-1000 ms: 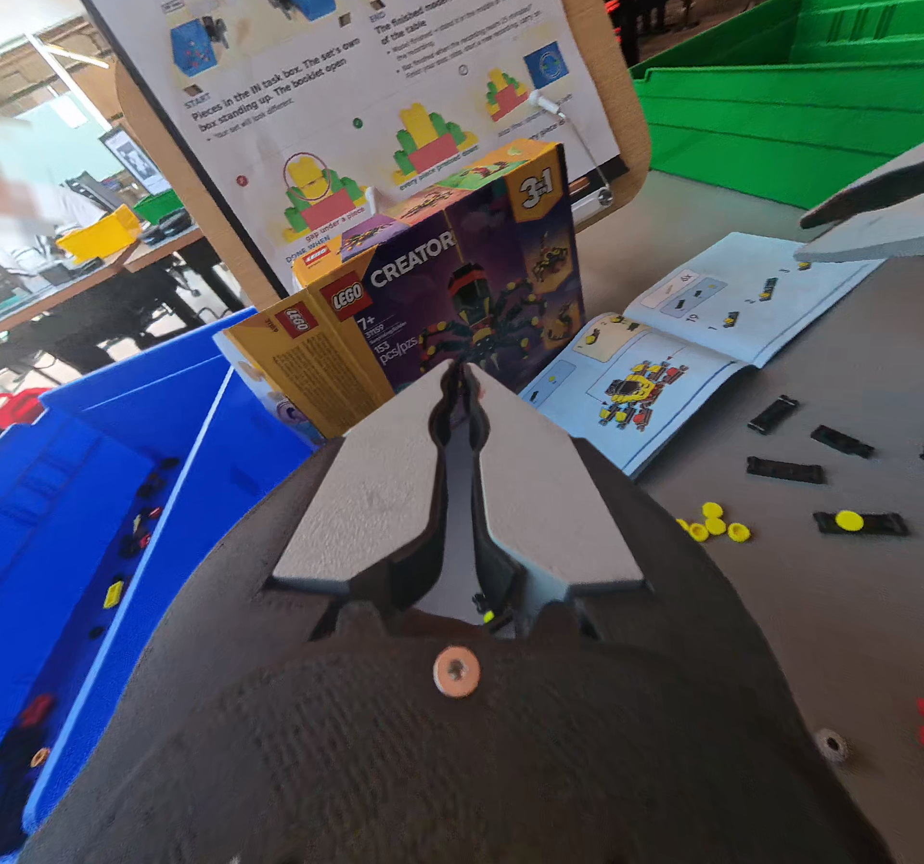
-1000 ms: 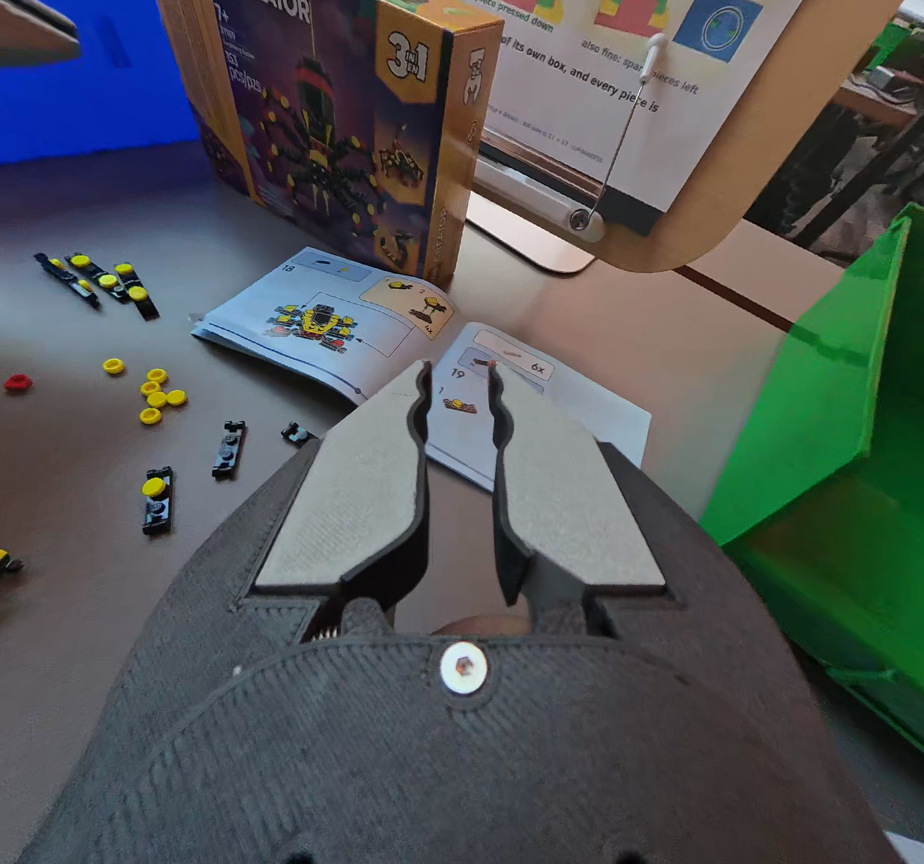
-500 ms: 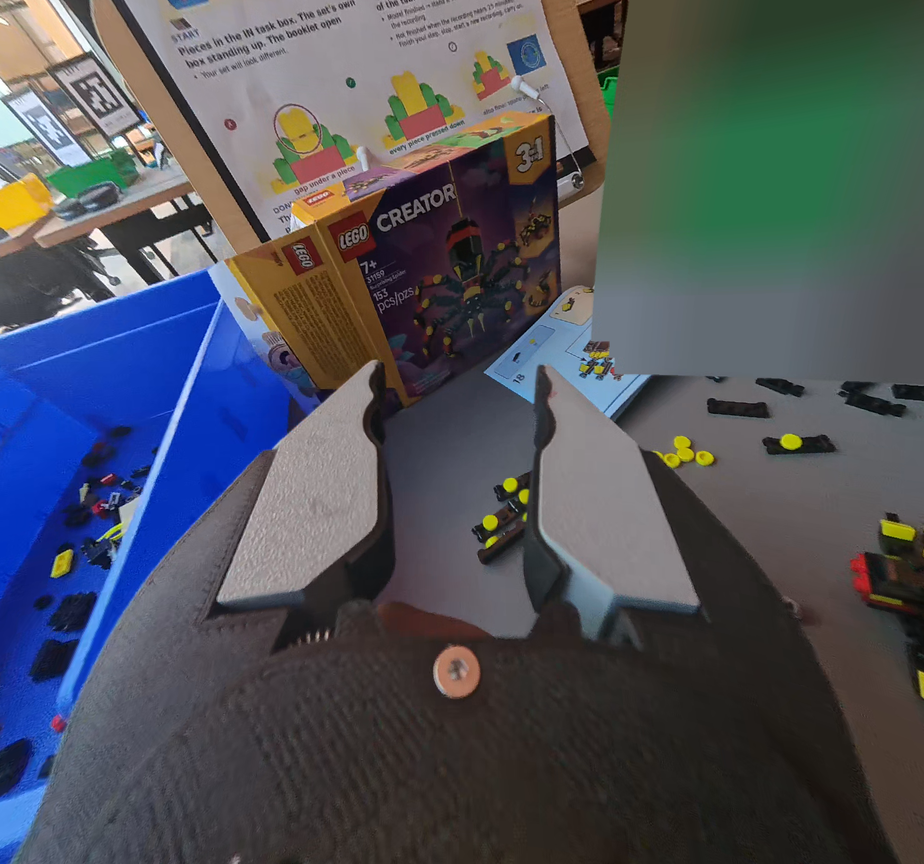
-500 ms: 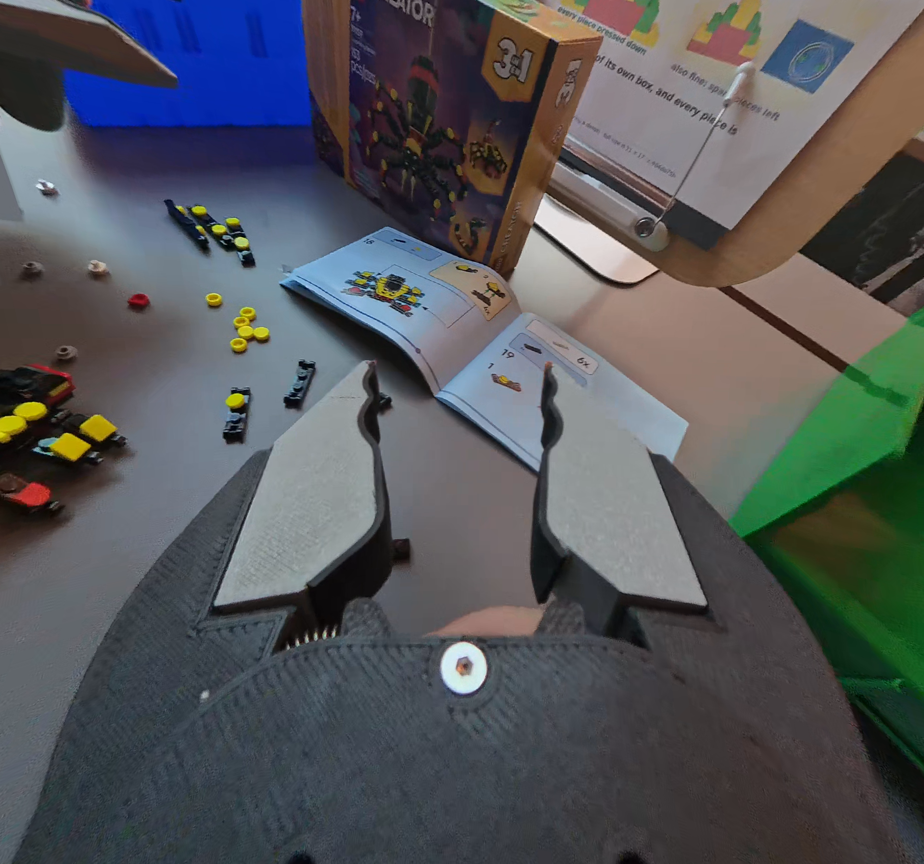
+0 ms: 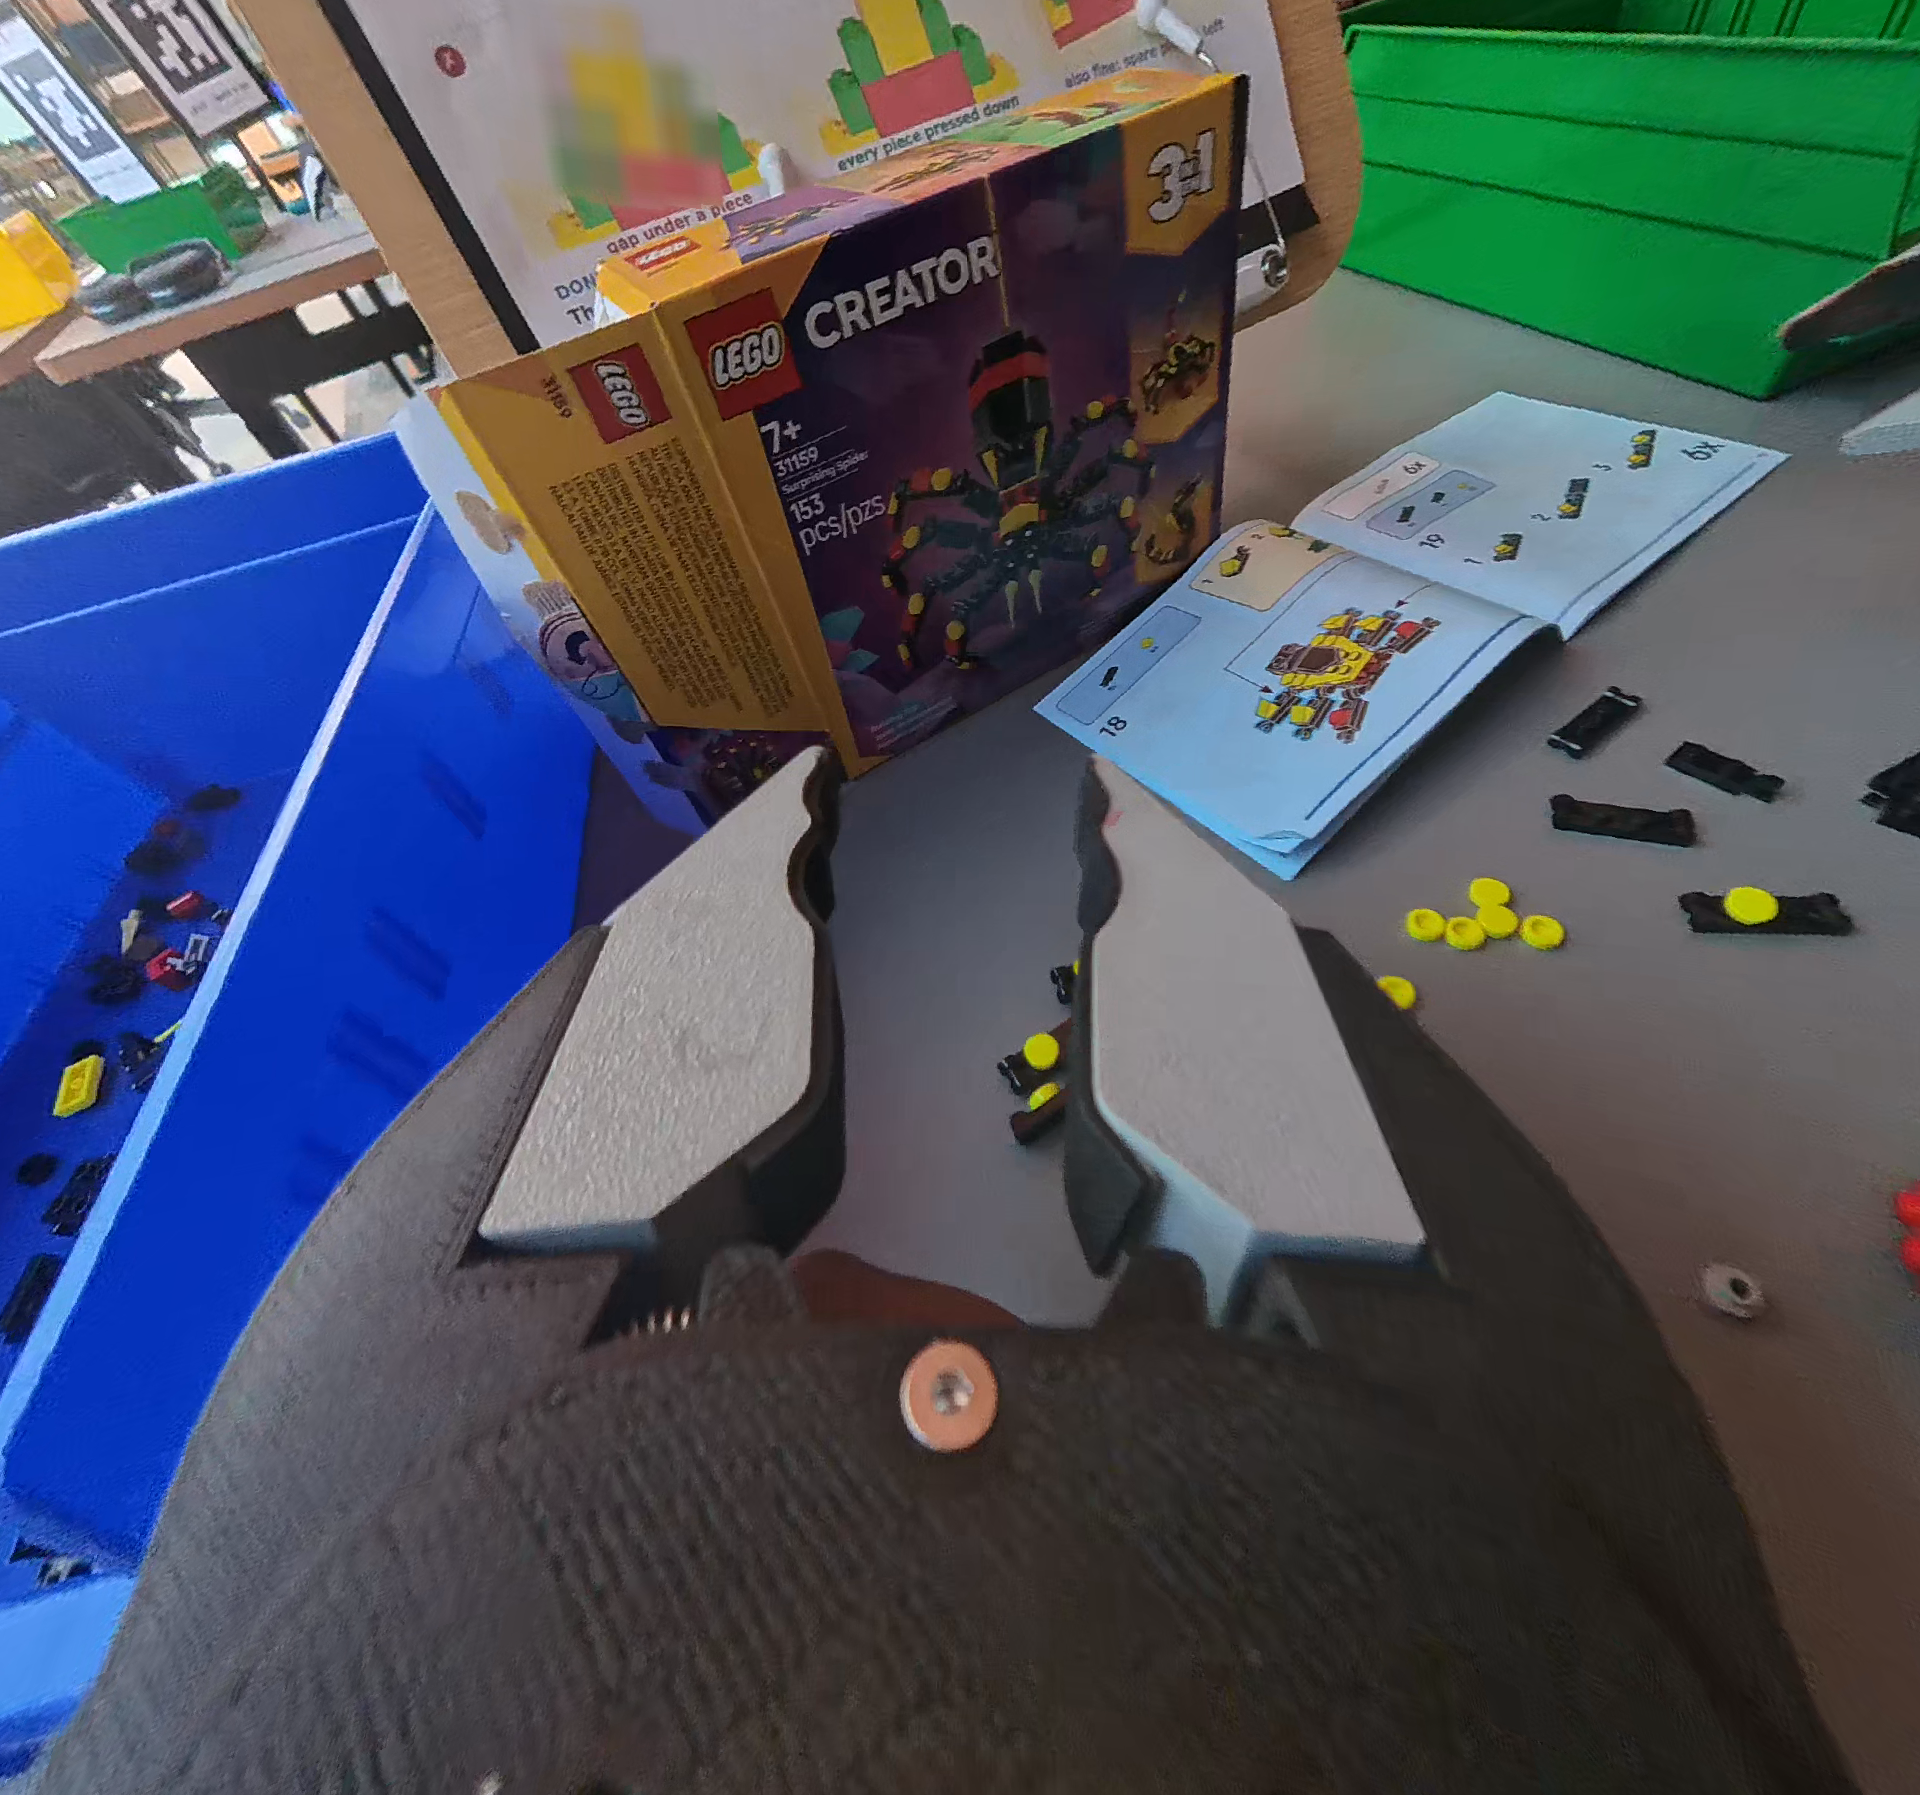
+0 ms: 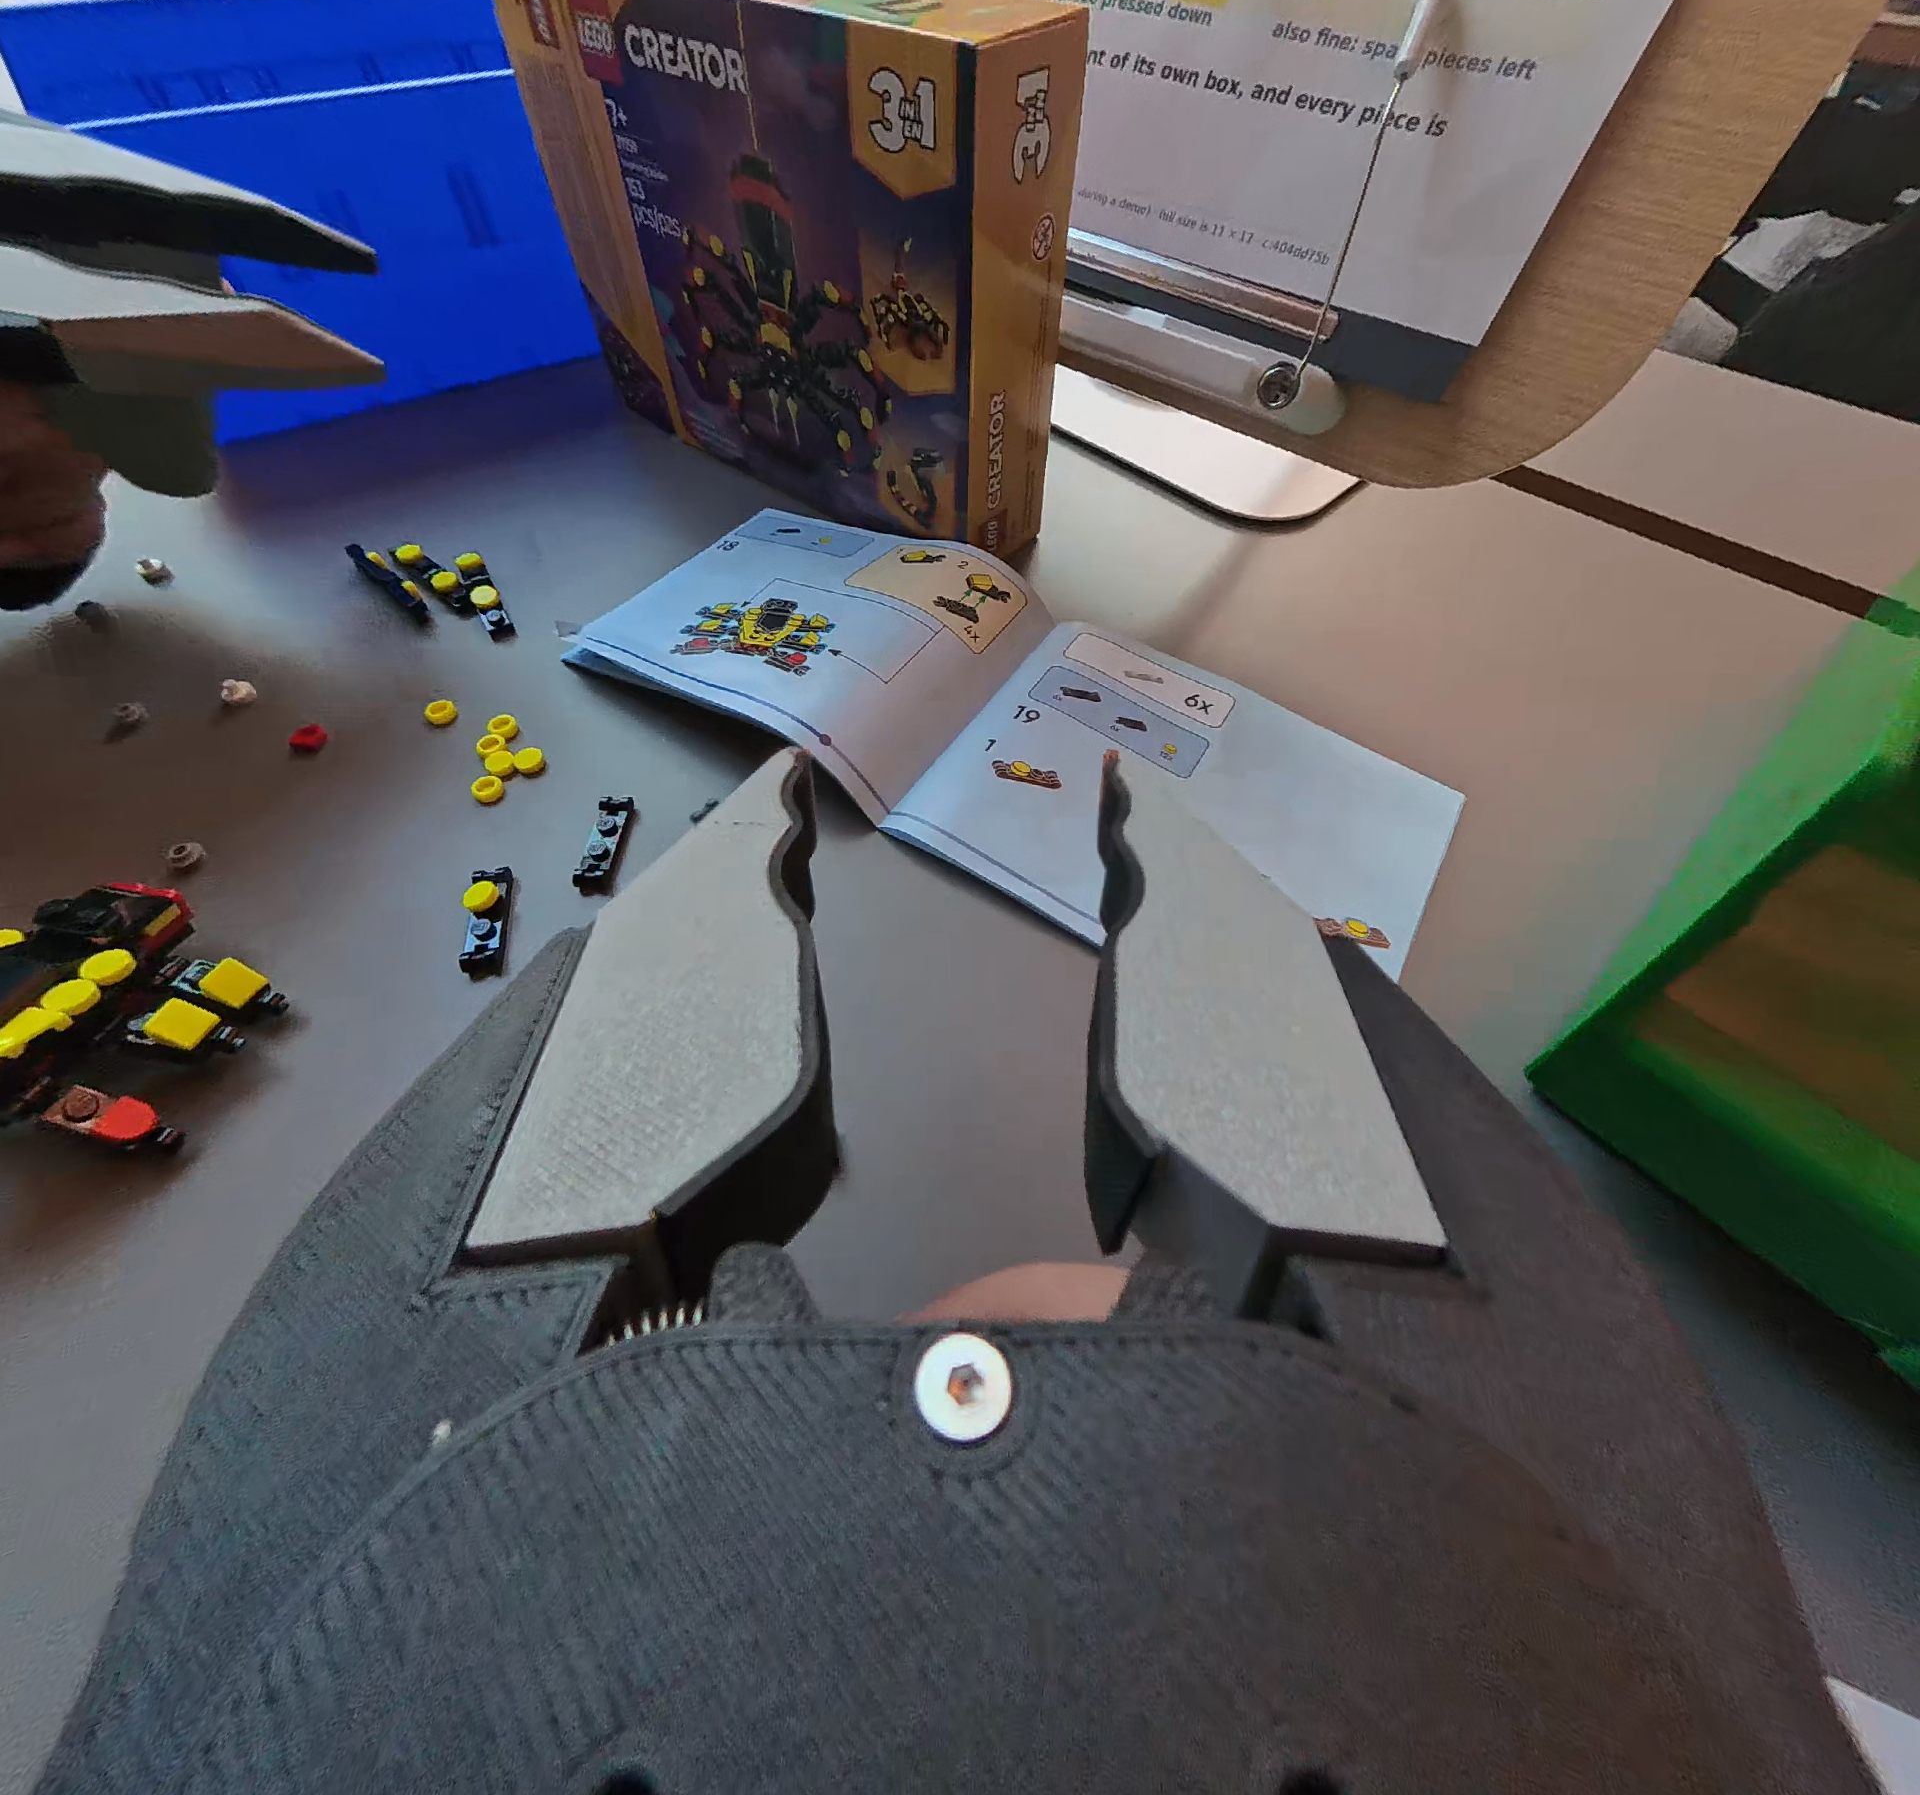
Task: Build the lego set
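Two handheld grippers are hovering over a grey counter (image 6: 1299, 540) scattered with toy brick pieces. The left gripper (image 5: 951, 795) is holding its jaws apart with nothing between them, above a small cluster of black plates with yellow studs (image 5: 1034, 1070). The right gripper (image 6: 951, 774) is also holding its jaws apart and empty, pointing toward the open instruction booklet (image 6: 935, 696) lying flat in the middle of the counter. Just beyond the booklet, the set's box (image 6: 790, 228) is standing upright, with a printed poster board (image 6: 1455, 135) behind it. To the left of the booklet, loose yellow round studs (image 6: 499, 753) and black plates (image 6: 603, 841) are lying apart from one another. At the near left, a partly built black, yellow and red model (image 6: 94, 997) is sitting on the counter. A blue bin (image 5: 208, 810) holding more pieces is sitting at the far left, and a green bin (image 5: 1662, 135) at the right.
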`<control>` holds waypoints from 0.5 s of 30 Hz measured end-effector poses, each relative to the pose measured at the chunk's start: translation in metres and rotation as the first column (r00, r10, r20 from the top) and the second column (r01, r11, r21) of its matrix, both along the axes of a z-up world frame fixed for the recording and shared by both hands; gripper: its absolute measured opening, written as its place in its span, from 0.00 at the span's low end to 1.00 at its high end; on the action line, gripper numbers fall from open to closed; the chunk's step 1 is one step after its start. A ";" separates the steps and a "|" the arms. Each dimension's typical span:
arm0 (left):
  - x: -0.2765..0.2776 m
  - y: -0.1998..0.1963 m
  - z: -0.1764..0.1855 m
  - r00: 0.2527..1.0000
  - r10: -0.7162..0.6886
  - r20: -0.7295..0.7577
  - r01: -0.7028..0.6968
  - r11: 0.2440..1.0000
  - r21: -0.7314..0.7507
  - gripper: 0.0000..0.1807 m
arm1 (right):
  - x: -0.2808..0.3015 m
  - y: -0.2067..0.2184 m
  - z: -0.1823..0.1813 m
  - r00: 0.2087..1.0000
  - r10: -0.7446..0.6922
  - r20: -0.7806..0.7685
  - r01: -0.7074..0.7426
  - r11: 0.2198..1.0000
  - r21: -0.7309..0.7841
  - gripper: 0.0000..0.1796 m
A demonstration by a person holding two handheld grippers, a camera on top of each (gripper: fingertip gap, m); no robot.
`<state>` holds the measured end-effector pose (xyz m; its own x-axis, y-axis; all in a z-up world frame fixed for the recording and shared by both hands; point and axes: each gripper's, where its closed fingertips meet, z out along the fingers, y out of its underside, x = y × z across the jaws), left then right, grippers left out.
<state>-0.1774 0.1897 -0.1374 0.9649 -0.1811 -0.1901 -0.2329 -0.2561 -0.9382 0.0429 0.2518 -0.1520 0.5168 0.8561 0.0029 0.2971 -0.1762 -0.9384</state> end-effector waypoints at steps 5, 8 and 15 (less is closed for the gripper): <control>0.005 0.001 0.013 1.000 -0.007 0.018 0.007 1.000 -0.023 0.22 | 0.003 0.001 0.002 0.999 -0.044 0.001 0.043 0.997 0.062 0.25; 0.007 0.009 0.038 0.999 -0.034 0.016 0.034 0.999 0.024 0.20 | 0.003 0.002 0.001 0.998 -0.052 0.035 0.047 0.992 0.121 0.24; -0.011 0.006 0.047 0.995 -0.053 0.081 0.041 0.989 0.143 0.11 | 0.004 0.000 0.016 0.998 -0.029 -0.054 0.038 0.984 0.173 0.16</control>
